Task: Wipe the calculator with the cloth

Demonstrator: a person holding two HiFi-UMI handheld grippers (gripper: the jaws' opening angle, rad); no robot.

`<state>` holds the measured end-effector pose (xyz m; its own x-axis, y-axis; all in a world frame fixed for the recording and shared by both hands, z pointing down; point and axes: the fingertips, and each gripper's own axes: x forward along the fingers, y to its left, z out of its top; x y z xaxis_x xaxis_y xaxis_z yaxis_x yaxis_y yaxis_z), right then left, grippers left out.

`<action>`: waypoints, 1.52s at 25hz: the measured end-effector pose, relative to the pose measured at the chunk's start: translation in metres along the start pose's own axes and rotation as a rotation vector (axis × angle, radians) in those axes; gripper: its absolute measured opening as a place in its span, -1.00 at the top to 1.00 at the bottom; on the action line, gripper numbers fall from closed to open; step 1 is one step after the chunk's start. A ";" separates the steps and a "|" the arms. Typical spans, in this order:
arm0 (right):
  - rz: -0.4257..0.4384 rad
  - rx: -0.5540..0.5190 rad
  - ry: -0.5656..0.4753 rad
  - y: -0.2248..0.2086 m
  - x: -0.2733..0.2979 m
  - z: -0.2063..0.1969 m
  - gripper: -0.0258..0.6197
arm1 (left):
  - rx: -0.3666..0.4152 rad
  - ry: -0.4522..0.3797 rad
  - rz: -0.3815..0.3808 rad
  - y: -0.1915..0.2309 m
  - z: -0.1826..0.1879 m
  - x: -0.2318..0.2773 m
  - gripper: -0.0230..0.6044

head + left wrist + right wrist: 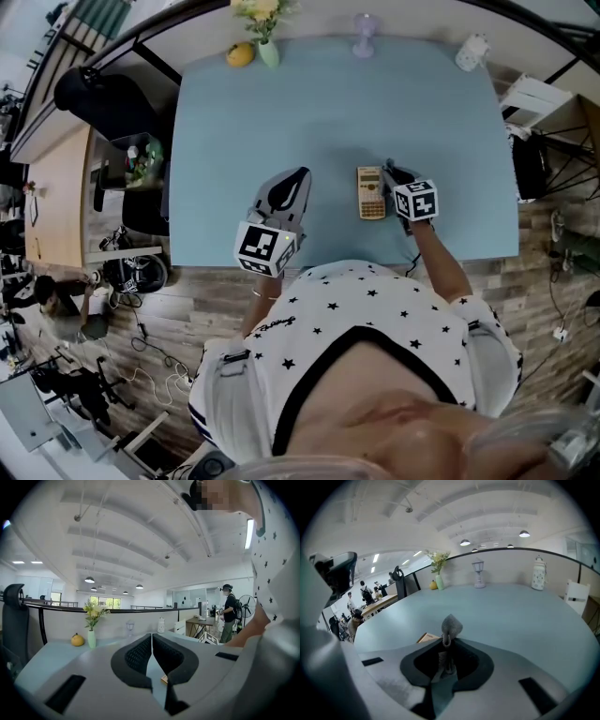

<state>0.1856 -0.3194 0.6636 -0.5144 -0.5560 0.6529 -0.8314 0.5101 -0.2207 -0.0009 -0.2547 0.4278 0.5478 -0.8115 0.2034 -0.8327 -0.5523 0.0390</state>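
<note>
A gold-coloured calculator [371,192] lies flat on the pale blue table [281,122], near its front edge. My right gripper [390,169] hovers just right of the calculator, shut on a small grey cloth [451,626] that bunches up beyond the jaw tips in the right gripper view. A corner of the calculator [427,638] shows left of those jaws. My left gripper [298,175] is left of the calculator, jaws shut with nothing between the pads [140,653]. A calculator corner [164,679] peeks below them.
Along the table's far edge stand a vase of flowers [265,37], an orange fruit [240,54], a small clear lamp [364,37] and a white jar [472,52]. A black office chair [103,103] stands at the left. A person [229,611] stands far off.
</note>
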 end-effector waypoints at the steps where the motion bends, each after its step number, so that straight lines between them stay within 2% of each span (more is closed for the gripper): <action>1: 0.011 -0.021 -0.005 0.006 0.000 0.004 0.76 | 0.000 -0.002 0.000 0.001 0.001 0.000 0.83; 6: 0.094 -0.027 -0.035 0.039 0.006 0.019 0.76 | 0.004 -0.009 0.003 0.002 0.004 0.000 0.83; 11: 0.172 -0.053 -0.022 0.073 0.010 0.016 0.76 | -0.008 -0.002 0.010 0.001 -0.002 -0.004 0.83; 17: 0.205 -0.094 0.031 0.095 0.019 -0.001 0.76 | -0.022 -0.006 0.020 0.006 -0.003 -0.009 0.83; 26: 0.162 -0.090 0.036 0.082 0.018 -0.007 0.76 | -0.025 -0.004 0.005 0.005 -0.005 -0.011 0.83; 38: 0.019 0.017 0.004 0.025 -0.009 -0.016 0.76 | -0.012 -0.002 -0.074 -0.011 -0.002 0.004 0.83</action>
<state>0.1729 -0.2917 0.6639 -0.5294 -0.5434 0.6514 -0.8249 0.5091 -0.2457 0.0105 -0.2514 0.4303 0.6081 -0.7688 0.1980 -0.7907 -0.6086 0.0655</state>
